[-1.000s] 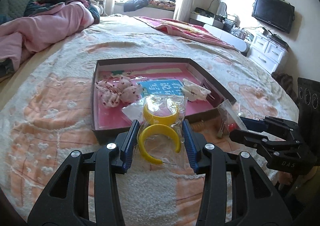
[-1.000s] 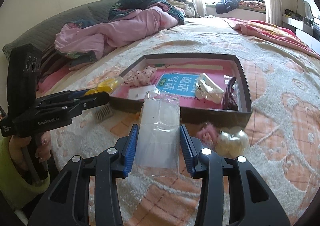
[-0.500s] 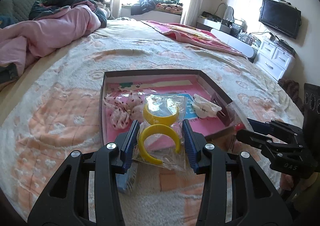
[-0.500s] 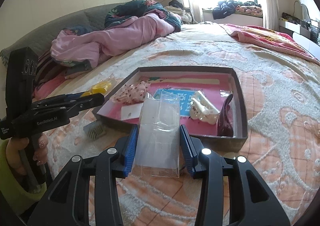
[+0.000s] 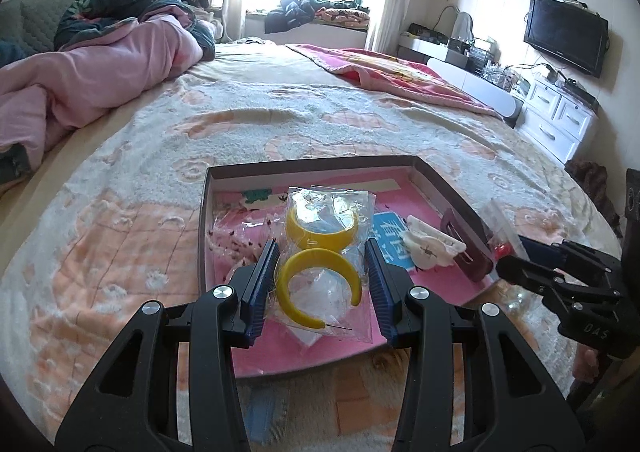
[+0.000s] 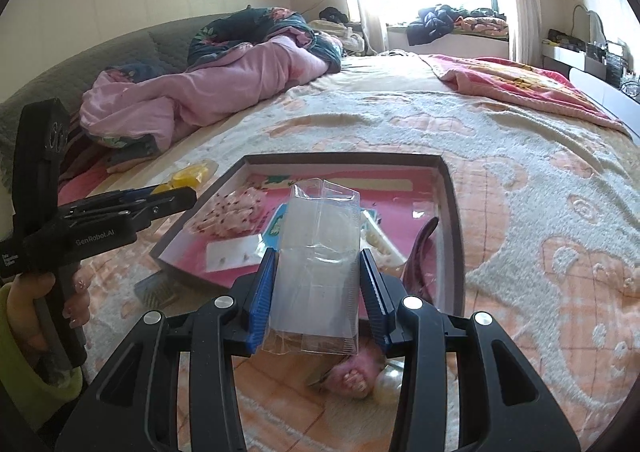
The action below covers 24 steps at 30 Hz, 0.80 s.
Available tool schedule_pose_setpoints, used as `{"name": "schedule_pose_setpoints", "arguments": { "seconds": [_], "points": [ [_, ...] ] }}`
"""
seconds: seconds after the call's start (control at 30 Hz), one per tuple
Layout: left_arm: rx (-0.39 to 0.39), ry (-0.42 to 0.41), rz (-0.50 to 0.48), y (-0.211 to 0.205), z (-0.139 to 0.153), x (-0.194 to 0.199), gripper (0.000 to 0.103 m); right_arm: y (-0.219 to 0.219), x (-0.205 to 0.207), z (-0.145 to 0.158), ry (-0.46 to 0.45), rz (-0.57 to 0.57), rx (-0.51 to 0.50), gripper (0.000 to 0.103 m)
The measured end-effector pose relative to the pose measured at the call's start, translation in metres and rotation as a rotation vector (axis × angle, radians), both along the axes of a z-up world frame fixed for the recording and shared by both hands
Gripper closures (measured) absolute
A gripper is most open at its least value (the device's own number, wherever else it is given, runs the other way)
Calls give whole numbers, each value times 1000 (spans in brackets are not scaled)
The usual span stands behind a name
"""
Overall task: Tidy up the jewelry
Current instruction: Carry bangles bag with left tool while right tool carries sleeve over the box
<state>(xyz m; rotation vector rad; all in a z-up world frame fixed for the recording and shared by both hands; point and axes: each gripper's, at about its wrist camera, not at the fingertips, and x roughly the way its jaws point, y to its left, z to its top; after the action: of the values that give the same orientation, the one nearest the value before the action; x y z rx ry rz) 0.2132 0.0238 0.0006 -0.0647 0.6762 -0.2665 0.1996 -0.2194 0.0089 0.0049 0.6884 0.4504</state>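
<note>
My left gripper (image 5: 322, 276) is shut on a clear bag holding two yellow bangles (image 5: 320, 252) and holds it above the near left part of the dark tray (image 5: 304, 168) with a pink floor. My right gripper (image 6: 318, 284) is shut on a clear plastic packet (image 6: 316, 252) above the tray's near edge (image 6: 452, 220). In the tray lie a dotted pink scrunchie (image 6: 236, 208), a white hair clip (image 5: 432, 248), a maroon clip (image 6: 420, 248) and a blue card (image 5: 390, 240). The right gripper also shows in the left wrist view (image 5: 520, 256).
The tray sits on a bed with a peach and white blanket (image 5: 280, 124). A pink scrunchie and pearly item (image 6: 360, 376) lie on the blanket under my right gripper. A small comb (image 6: 154, 290) lies by the tray's corner. A pink quilt (image 5: 92, 80) is piled at far left.
Both grippers have moved forward and up over the tray with their bags. The left one now hangs over the tray's floor instead of in front of it.
</note>
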Motion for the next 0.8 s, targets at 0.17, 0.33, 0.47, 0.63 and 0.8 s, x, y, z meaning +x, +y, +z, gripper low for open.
{"name": "schedule_pose_setpoints", "arguments": {
  "seconds": [0.17,0.33,0.47,0.63,0.8],
  "points": [
    [4,10,-6,-5,-5,13,68,-3,12,3,-11,-14,-1,64],
    [9,26,-19,-11,-14,21,68,-3,25,4,-15,-29,-18,64],
    [13,38,-36,-17,-20,25,68,-4,36,1,-17,-46,-41,64],
    [21,47,-68,-29,-27,29,68,-8,54,-4,-7,-67,-57,64],
    [32,57,-94,-39,-34,31,68,-11,68,-9,1,-82,-78,64]
  ]
}}
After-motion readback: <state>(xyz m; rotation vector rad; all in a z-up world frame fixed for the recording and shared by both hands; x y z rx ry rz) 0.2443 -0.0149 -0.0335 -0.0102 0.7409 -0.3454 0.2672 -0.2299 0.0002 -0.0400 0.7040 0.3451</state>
